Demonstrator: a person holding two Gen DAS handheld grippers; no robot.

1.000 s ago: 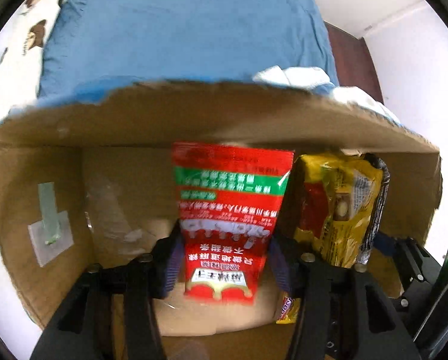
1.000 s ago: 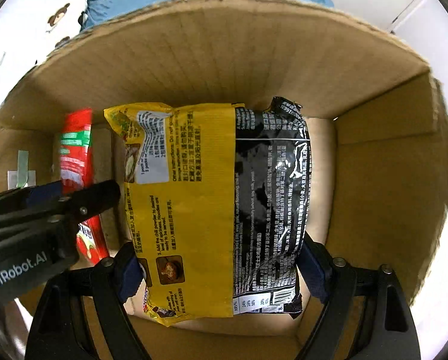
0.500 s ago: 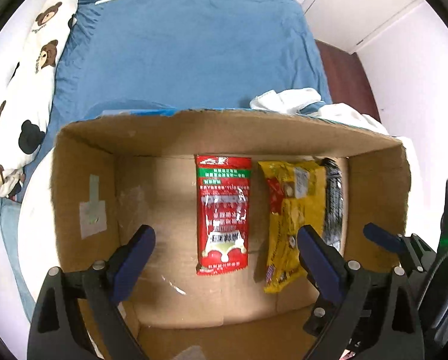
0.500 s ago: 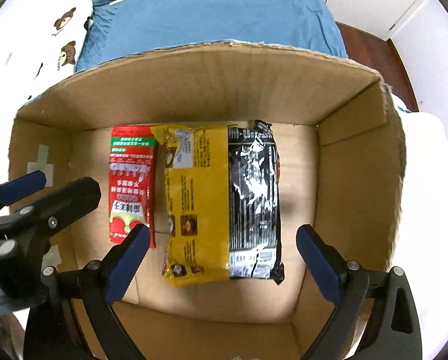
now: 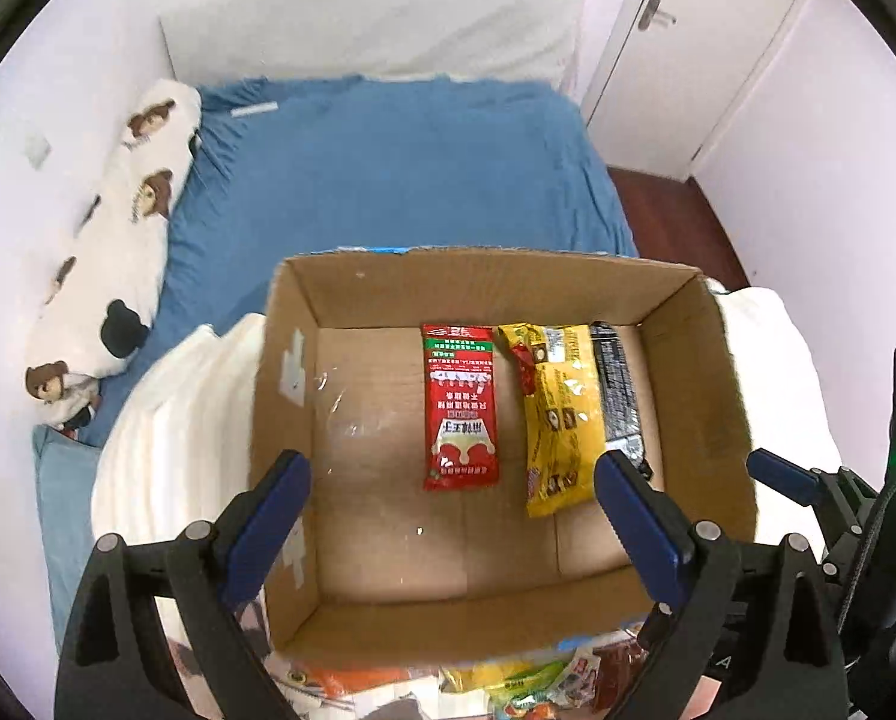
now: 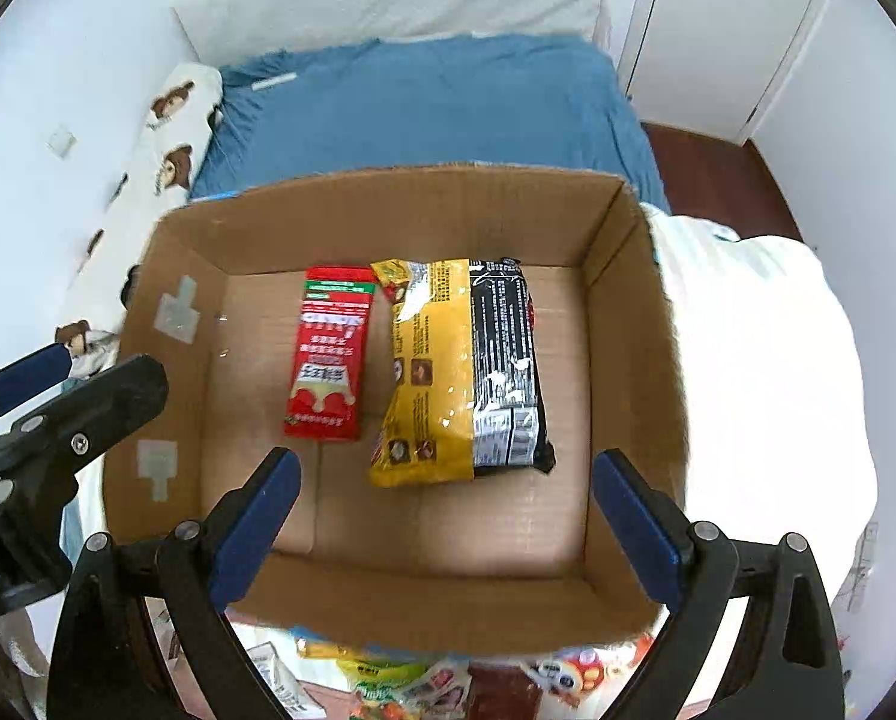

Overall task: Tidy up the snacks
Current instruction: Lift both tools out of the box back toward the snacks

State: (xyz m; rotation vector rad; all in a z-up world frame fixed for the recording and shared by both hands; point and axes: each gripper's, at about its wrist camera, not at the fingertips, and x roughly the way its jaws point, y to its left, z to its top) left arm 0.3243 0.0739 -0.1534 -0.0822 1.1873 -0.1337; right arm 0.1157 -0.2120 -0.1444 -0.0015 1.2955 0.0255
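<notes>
A glossy red sachet (image 6: 327,354) and a crinkly yellow-and-black noodle packet (image 6: 466,366) are lying flat, side by side, on the floor of the corrugated cardboard box (image 6: 399,606). The left gripper (image 5: 454,516) and right gripper (image 6: 444,516) are hovering above with fingers spread, pinching nothing.

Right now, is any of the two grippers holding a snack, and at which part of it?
Nothing is held. The left gripper and right gripper are open, above the cardboard box where the red packet and yellow-black packet lie.

Bright, even daylight; fisheye-bent edges; white bedding perhaps overexposed.
</notes>
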